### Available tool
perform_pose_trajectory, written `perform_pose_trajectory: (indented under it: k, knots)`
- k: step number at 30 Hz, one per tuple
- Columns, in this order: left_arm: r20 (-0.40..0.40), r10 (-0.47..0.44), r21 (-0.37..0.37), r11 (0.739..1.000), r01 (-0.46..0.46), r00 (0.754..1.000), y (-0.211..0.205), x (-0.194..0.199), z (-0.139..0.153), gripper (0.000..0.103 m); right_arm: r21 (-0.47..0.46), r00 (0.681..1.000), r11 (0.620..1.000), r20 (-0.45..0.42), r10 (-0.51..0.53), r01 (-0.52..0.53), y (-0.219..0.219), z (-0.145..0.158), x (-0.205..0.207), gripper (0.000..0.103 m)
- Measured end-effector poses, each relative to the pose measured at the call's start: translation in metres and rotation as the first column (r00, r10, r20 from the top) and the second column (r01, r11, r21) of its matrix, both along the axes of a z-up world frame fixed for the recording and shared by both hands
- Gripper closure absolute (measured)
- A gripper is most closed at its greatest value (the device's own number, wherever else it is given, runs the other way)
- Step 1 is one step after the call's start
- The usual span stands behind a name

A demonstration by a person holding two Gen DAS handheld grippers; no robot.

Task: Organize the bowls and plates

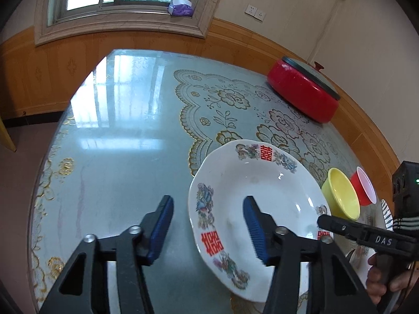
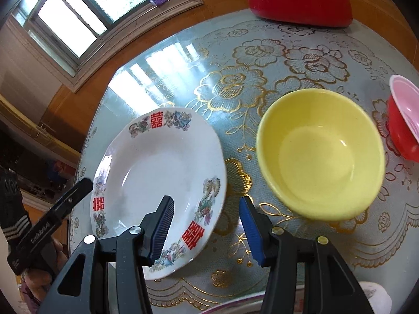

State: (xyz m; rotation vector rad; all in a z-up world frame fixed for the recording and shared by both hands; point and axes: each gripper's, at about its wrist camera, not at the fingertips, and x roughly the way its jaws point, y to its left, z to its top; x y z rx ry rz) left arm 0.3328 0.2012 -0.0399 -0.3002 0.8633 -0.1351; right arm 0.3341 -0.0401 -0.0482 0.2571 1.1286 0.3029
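Both tools closing in on the white plate – pickup step, nothing gripped yet.
L tool (image 1: 208, 226) & R tool (image 2: 207, 226) spread, each straddling a side of plate (image 2: 159, 157) rim, mid-tabletop (image 1: 117, 157); yellow bowl (image 2: 320, 154) right. Next, I'd judge: pinch rim, lift level.

Plate and two bowls, upright on the bench.
White plate (image 2: 157, 167), red characters and floral rim, empty; yellow bowl (image 2: 320, 154) just beside it; red bowl (image 2: 402, 130), pale inside, near the yellow one.
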Motion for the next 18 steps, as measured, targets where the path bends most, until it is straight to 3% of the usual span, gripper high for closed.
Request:
perform_pose_trajectory:
  k: [5,7,11,18]
  knots:
    - [-0.018,-0.032,0.024,0.999,0.033,0.999,-0.006,0.017,-0.008,0.064,-0.028,1.000,0.999,-0.005,0.031,-0.031,0.015,-0.008,0.008,0.052]
    - [-0.028,-0.043,0.024,0.999,0.044,0.999,-0.006,0.023,-0.013,0.064,-0.035,0.999,0.999,-0.009,0.039,-0.039,0.020,-0.013,0.011,0.058]
    - [-0.073,-0.049,0.030,0.998,0.051,0.996,-0.005,0.031,-0.024,0.074,-0.113,0.999,0.993,0.017,0.040,-0.038,0.028,-0.012,0.013,0.065]
    - [-0.052,-0.048,0.062,0.997,0.051,0.997,-0.007,0.015,-0.025,0.075,-0.154,0.998,0.986,0.018,0.066,-0.062,0.032,-0.013,0.013,0.070]
